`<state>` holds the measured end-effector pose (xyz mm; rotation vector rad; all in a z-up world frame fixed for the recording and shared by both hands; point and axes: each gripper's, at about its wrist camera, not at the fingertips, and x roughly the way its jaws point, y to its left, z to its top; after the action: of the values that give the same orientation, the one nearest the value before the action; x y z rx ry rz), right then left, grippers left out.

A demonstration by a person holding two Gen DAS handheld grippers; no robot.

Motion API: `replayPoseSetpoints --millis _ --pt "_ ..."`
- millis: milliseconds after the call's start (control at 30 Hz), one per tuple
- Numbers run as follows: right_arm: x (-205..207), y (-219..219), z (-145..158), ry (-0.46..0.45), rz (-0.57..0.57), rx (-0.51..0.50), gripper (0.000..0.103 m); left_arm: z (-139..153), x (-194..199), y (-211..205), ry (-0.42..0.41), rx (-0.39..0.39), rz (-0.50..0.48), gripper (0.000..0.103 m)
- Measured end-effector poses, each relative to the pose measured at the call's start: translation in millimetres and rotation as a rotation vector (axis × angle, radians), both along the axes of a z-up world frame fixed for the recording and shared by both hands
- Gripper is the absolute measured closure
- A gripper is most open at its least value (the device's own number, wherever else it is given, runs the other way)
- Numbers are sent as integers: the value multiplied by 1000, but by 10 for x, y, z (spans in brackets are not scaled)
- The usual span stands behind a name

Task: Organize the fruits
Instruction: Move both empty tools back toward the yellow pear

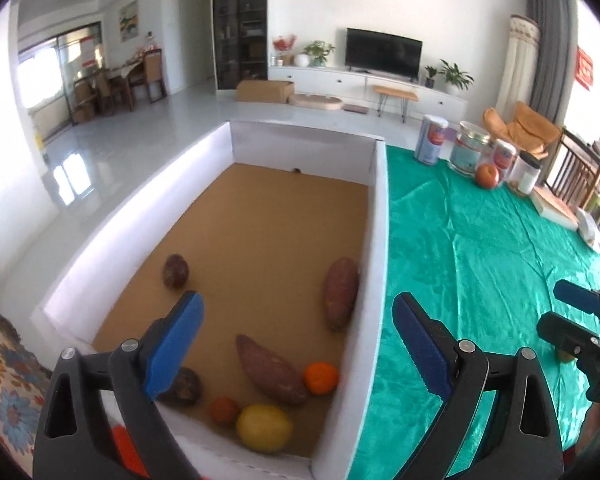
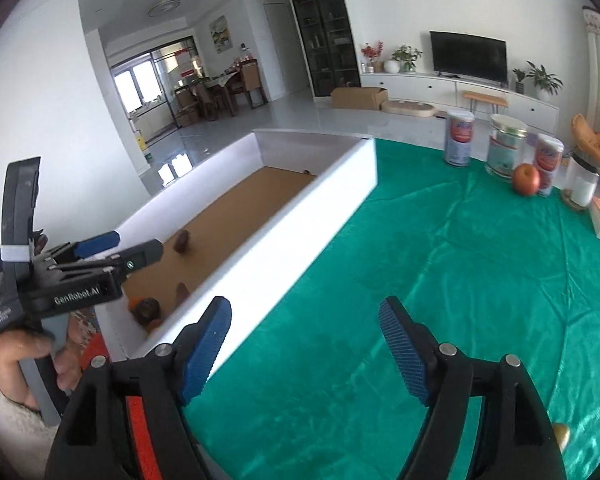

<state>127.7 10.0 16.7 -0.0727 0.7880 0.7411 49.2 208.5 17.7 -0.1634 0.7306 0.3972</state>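
The left gripper (image 1: 296, 344) hangs over the near end of the white-walled cardboard box (image 1: 380, 216), its blue-padded jaws spread wide with nothing between them. Directly below it, on the box's brown floor, lie a long reddish-brown sweet potato (image 1: 270, 370), a small orange mandarin (image 1: 320, 377), a round yellow fruit (image 1: 264, 427), a small red-orange fruit (image 1: 224, 409) and a dark round fruit (image 1: 184, 386) partly hidden behind the left finger. Farther in, a second sweet potato (image 1: 341, 293) rests against the right wall, and a dark purple-brown round fruit (image 1: 175, 271) sits nearer the left wall.

The right gripper (image 2: 304, 346) hovers over the shiny green satin tablecloth (image 2: 440, 280), just beside the box's long outer wall — its jaws are likewise parted and empty. From its view the left gripper, held in a bare hand (image 2: 24, 360), reaches in over the box's near corner.

At the far edge of the cloth a red apple (image 2: 525, 178) stands touching a cluster of cylindrical tins and jars (image 2: 504, 146), well apart from both grippers. A small greenish fruit (image 1: 565, 355) peeks out beneath the right gripper in the left wrist view — mostly hidden.
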Motion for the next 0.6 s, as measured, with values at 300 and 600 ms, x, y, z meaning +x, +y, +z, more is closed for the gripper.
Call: replayPoseSetpoints --millis 300,600 --pt "55 -993 -427 46 -200 -38 26 107 127 -615 5 97 -98 7" --pt "-347 -2152 -915 -35 -528 -105 26 -71 87 -1196 -3 11 -274 3"
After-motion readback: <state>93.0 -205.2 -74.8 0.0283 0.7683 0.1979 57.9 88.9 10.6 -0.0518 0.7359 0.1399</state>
